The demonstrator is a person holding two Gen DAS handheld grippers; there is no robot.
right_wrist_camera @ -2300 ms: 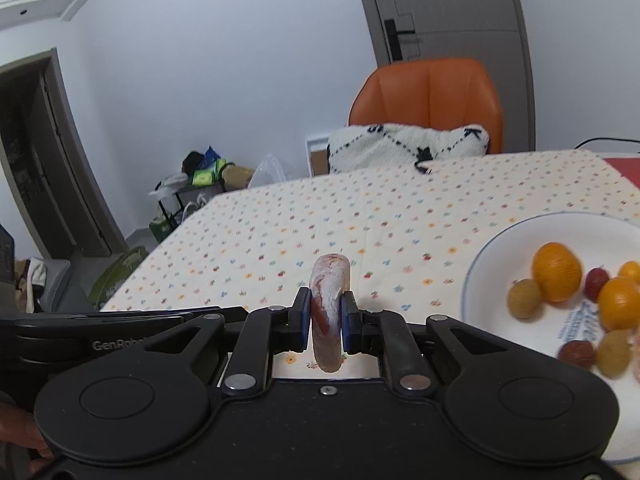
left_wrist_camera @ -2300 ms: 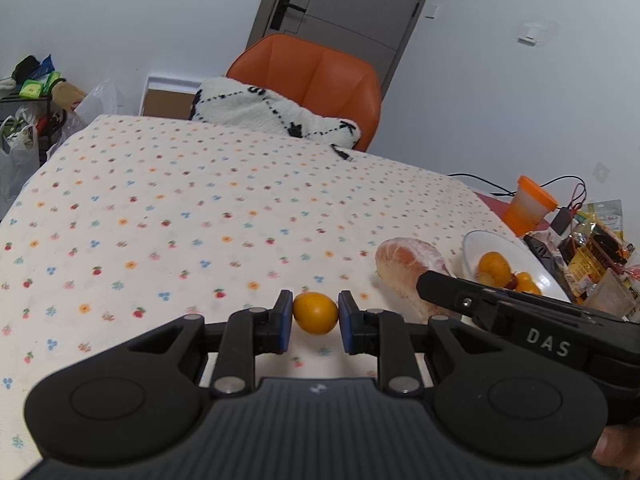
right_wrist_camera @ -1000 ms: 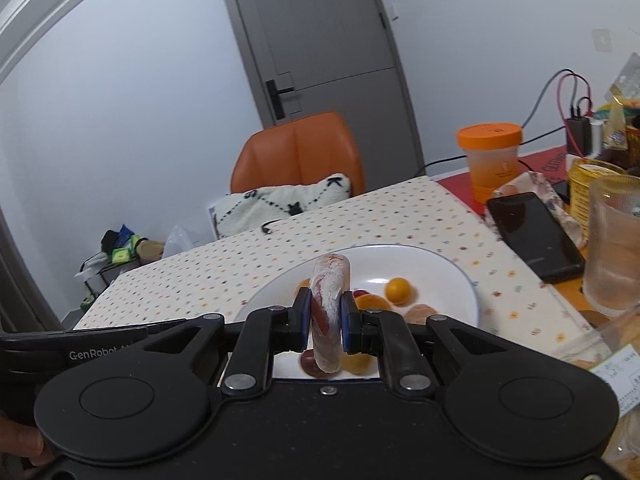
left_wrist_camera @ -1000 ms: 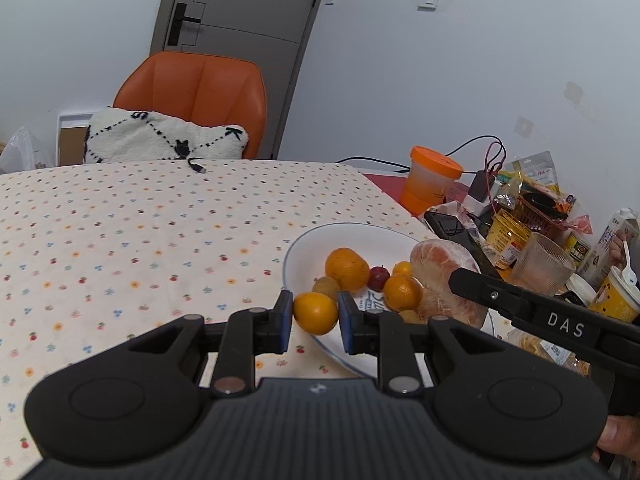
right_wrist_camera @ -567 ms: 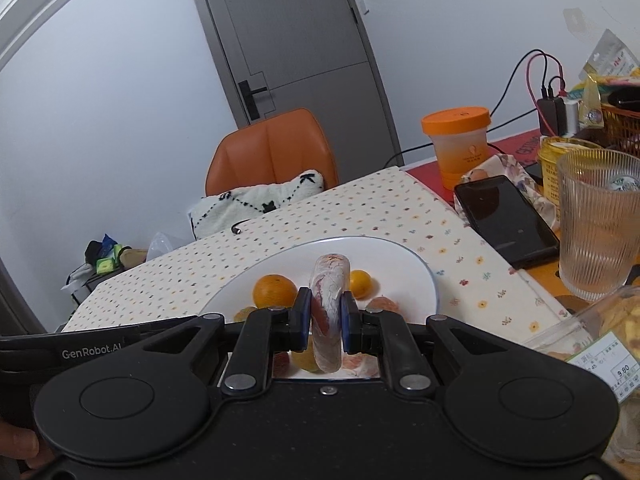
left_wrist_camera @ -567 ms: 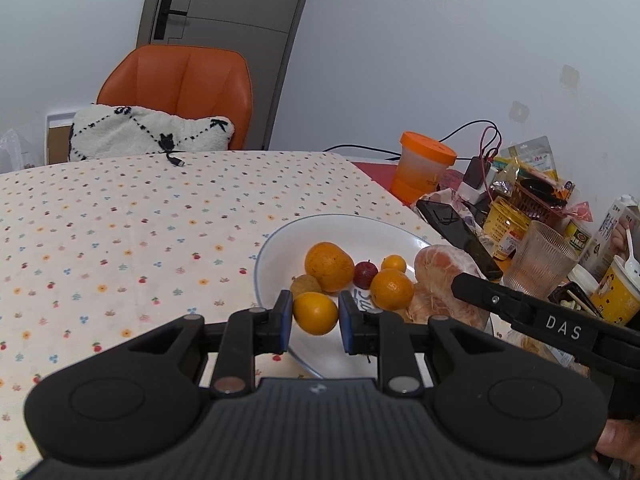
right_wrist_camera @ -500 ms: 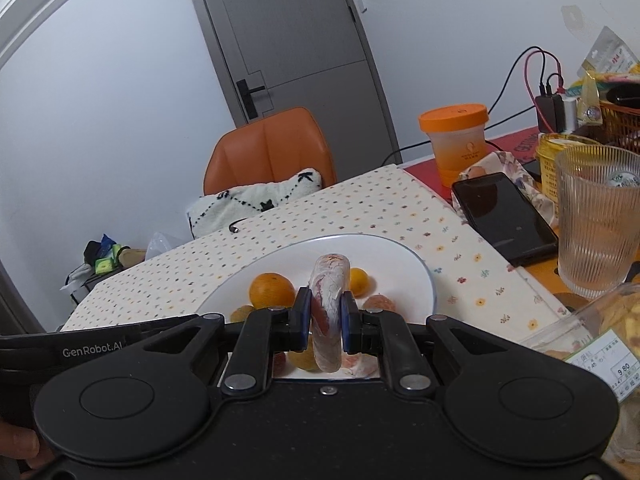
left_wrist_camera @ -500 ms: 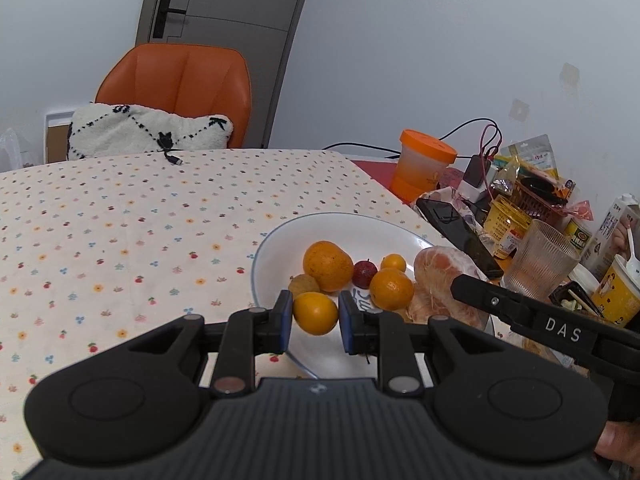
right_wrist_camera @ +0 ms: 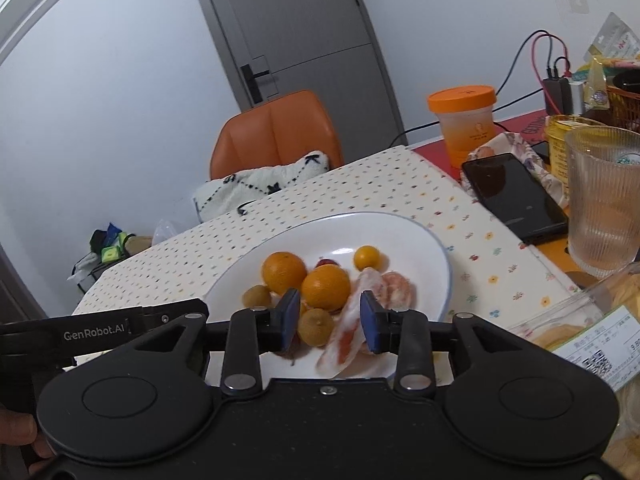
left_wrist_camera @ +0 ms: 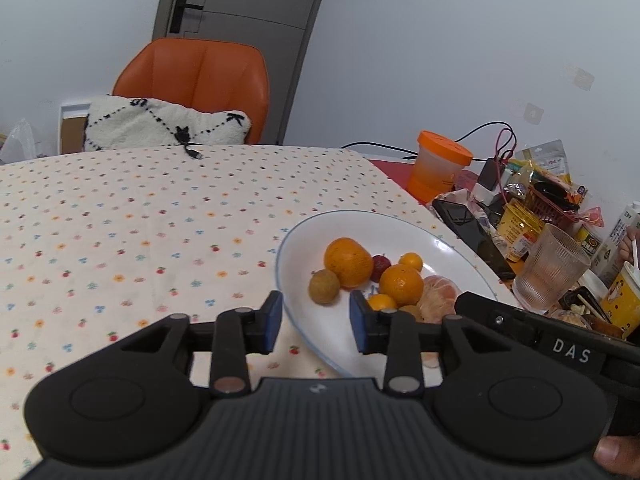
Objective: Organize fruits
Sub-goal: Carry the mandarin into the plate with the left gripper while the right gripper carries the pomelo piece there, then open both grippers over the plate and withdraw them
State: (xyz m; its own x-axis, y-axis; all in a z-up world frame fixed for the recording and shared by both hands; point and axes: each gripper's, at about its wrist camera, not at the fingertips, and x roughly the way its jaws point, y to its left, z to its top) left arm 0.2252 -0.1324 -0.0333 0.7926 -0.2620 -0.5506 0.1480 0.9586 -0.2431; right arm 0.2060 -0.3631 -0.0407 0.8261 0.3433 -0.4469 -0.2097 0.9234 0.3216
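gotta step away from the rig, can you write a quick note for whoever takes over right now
Left gripper: jaws open, empty, at the near rim of the white plate.
Right gripper: jaws open; the pomelo slice leans loose between them over the plate.
Done: oranges, small orange, brown and red fruits and the peeled segment sit on the plate.
Left: pull both grippers clear; no stray fruit shows on the tablecloth.

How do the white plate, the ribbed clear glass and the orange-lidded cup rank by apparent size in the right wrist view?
1. White plate.
2. Ribbed clear glass, though nearness to the camera enlarges it.
3. Orange-lidded cup.
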